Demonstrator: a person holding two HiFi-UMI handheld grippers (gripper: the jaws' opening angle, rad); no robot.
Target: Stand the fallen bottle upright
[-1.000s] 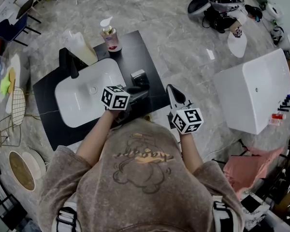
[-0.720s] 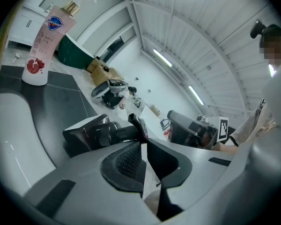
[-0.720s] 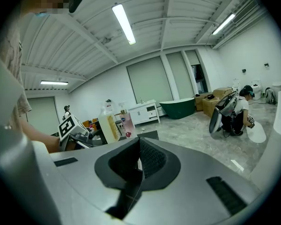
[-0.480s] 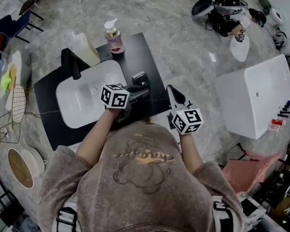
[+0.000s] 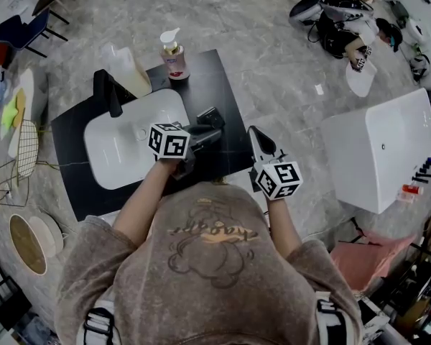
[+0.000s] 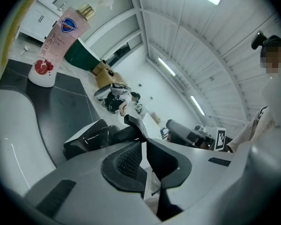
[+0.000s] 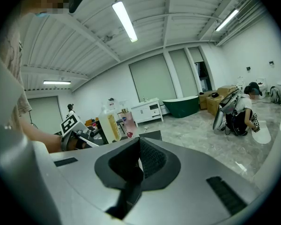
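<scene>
The pump bottle [image 5: 174, 54] with the pink body stands upright on the far corner of the black counter [image 5: 210, 81], at about 1 o'clock from the white basin [image 5: 122, 153]. Just beside it, at its 9 o'clock, a pale yellowish bottle [image 5: 128, 70] also stands upright, and the black faucet [image 5: 108, 92] rises at the basin's 11 o'clock edge.

Your left gripper [image 5: 215, 130] hangs over the counter at 3 o'clock from the basin, pointing toward 2 o'clock. It is well apart from the pump bottle, which lies at about 11 o'clock from its tips. In the left gripper view its jaws [image 6: 144, 146] are drawn together with nothing between the pads. The pump bottle [image 6: 54, 46] shows far off at 10 o'clock in that view, slanted only by the camera's roll. A small black block with a grey top [image 5: 208, 115] sits on the counter just beyond the left gripper.

Your right gripper [image 5: 255, 136] is past the counter's 3 o'clock edge, over the marble floor, pointing toward 12 o'clock. In the right gripper view its jaws [image 7: 139, 149] are likewise closed on nothing. In that view both bottles stand side by side at 11 o'clock.
</scene>
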